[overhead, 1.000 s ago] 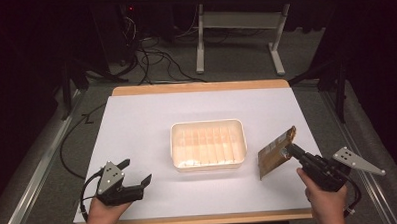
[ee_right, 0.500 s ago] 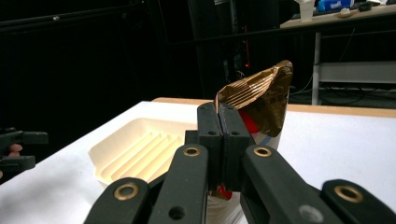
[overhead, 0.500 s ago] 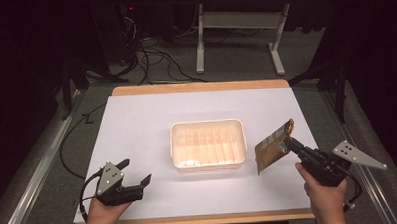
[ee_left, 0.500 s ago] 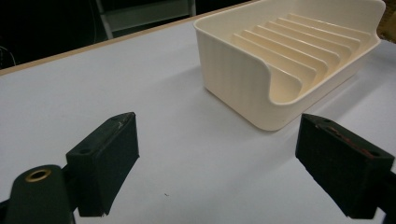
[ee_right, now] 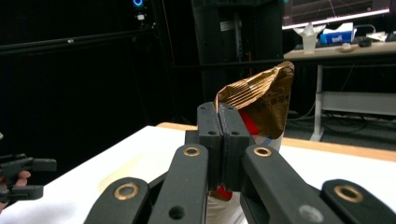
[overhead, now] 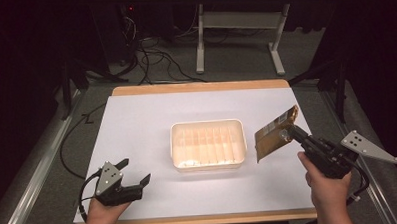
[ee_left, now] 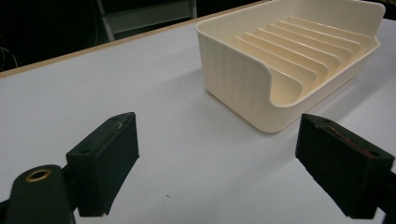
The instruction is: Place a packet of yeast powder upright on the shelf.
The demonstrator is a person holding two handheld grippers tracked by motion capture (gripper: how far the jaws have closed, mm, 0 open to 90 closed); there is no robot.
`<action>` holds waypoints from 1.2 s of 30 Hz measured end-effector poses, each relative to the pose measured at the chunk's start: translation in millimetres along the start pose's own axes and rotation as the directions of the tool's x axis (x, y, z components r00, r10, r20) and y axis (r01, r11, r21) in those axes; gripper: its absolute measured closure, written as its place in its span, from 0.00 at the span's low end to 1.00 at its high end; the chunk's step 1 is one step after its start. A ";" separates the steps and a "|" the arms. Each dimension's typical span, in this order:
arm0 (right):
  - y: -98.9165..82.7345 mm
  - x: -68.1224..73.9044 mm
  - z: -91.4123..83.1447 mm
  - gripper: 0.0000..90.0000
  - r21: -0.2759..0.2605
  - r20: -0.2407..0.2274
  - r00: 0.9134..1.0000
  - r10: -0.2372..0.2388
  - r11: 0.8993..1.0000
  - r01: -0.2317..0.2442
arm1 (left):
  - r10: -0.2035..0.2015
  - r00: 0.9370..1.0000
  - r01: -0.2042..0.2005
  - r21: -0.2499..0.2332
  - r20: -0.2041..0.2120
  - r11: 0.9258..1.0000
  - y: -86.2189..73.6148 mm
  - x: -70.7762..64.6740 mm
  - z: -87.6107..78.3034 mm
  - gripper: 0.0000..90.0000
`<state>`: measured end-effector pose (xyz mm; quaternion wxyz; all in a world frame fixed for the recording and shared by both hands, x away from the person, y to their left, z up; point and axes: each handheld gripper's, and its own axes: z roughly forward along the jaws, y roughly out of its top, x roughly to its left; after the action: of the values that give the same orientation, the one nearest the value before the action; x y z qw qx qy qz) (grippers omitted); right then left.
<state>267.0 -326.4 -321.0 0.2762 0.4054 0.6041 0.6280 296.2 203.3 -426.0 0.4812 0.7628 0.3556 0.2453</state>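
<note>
Brown-gold foil, crinkled: that's the snack packet [overhead: 275, 137] in my right tongs [overhead: 286, 133], pinched tight betw. both pads, nothing else in the grip. It hangs in the air above the right part of the table [overhead: 137, 124], just right of the cream plastic tray [overhead: 208, 144], not touching it. In the right gripper view the packet [ee_right: 261, 100] sticks up past the closed tongs [ee_right: 222, 135], top edge creased, a bit of red and blue print showing lower down, w/ the jaws pressed flat together on it.

The tray sits about mid-table, long side running left-right, ribbed floor w/ a row of ridges inside. In the left gripper view the tray [ee_left: 289, 60] is ahead and to the right, one rounded corner nearest.

My left tongs [overhead: 133, 172] are at the near left corner of the table, low, well apart from the tray, jaws spread wide w/ nothing betw. them; the left gripper view shows bare white table in the gap [ee_left: 212, 163]. My left hand [overhead: 102, 215] comes in from the near edge, right hand [overhead: 329, 190] likewise on the right.

Table top is white w/ a wooden edge; beyond the far side are dark floor, cables and a grey table frame [overhead: 239, 40].
</note>
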 end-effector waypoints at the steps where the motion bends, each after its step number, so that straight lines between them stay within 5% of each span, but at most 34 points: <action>1: 3.6 2.1 1.3 1.00 -0.009 -0.005 1.000 -0.005 1.000 0.005 | 0.001 1.000 -0.001 0.000 0.000 1.000 0.0 0.1 0.0 0.15; 17: 19.0 26.7 22.1 1.00 -0.027 -0.062 0.997 -0.040 0.999 0.039 | 0.000 1.000 0.000 -0.004 0.000 1.000 0.2 0.4 -0.7 0.15; 36: 13.3 54.7 59.6 1.00 0.006 -0.126 0.990 -0.055 0.998 0.057 | 0.004 1.000 -0.004 -0.011 0.001 1.000 0.9 0.2 -1.8 0.15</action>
<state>290.7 -250.3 -301.8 0.2531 0.3493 0.6344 0.6414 295.3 204.3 -424.3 0.4850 0.7609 0.3525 0.2479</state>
